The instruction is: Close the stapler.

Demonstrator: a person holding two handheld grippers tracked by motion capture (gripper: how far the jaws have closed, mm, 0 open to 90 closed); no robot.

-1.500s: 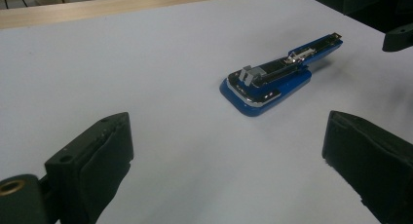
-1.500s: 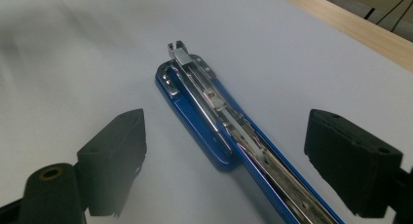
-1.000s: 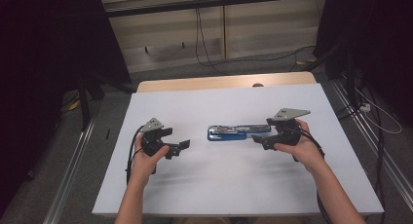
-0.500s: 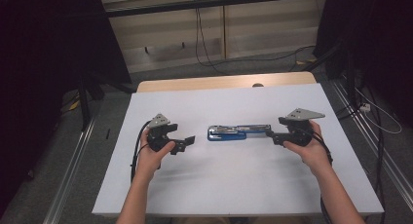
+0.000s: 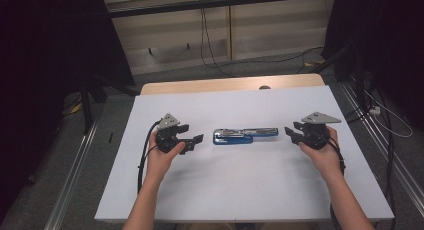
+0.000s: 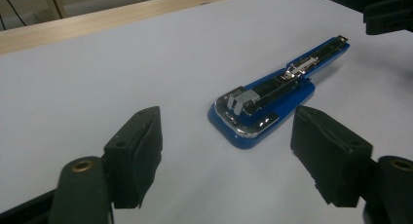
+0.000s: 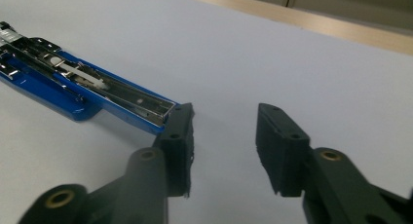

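High view: blue stapler (image 5: 245,136) lies flat mid-worktop (image 5: 225,200), between left hand-held gripper (image 5: 196,140) and right hand-held gripper (image 5: 290,133), both apart from it.

Left gripper view: jaws apart, just been closing, nothing between; stapler ahead.

Right gripper view: jaws narrower, also closing, empty; stapler tip just beside one jaw.

The stapler (image 5: 245,135) is bright blue with a shiny silver metal track along its open top. Both pairs of tongs, left (image 5: 196,140) and right (image 5: 290,133), are matt black, each topped by a plain grey plate. The bench (image 5: 230,190) wears a plain white sheet, with pale wood along its far edge.
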